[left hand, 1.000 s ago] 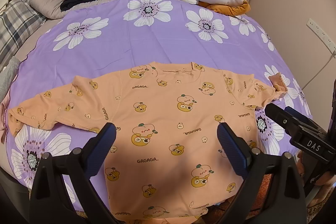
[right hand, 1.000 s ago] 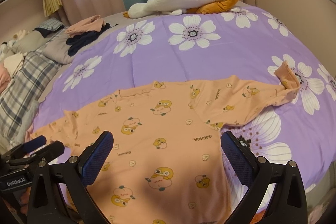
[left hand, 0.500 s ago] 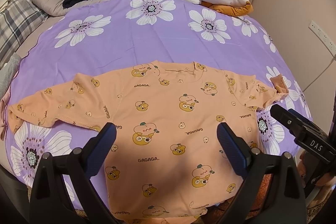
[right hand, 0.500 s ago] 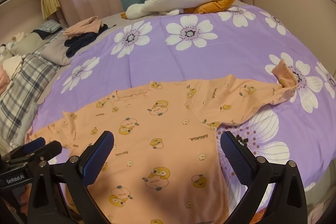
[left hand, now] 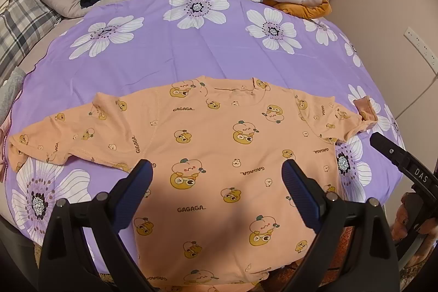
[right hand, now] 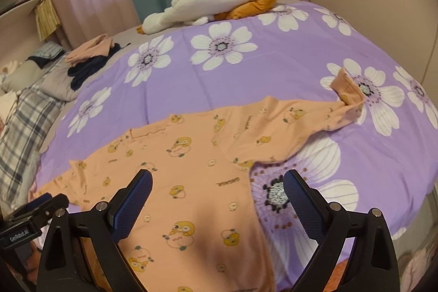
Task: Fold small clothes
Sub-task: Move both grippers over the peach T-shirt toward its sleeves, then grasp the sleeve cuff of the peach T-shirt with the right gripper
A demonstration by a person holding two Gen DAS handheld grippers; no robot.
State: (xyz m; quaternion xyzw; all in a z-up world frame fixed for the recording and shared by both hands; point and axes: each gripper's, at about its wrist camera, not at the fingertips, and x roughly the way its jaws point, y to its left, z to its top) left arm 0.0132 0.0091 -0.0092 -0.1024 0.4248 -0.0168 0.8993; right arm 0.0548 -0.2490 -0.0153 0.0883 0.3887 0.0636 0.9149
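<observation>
We have the orange shirt (left hand: pixel 213 155) spread flat on the bed (left hand: pixel 169 54), collar away from us, hem toward us, its long axis running sleeve to sleeve, crosswise to both pairs of jaws. Our left gripper (left hand: pixel 216 179) hangs with jaws released, nothing between them, the shirt's body straight ahead and below. Our right gripper (right hand: pixel 217 188) is also released, though its jaws have just been closing a little on nothing; the shirt's right edge lies between them. The right sleeve (right hand: pixel 298 125), cuff turned up, stretches ahead and right of those jaws, so we judge the right hand nearer to it.
</observation>
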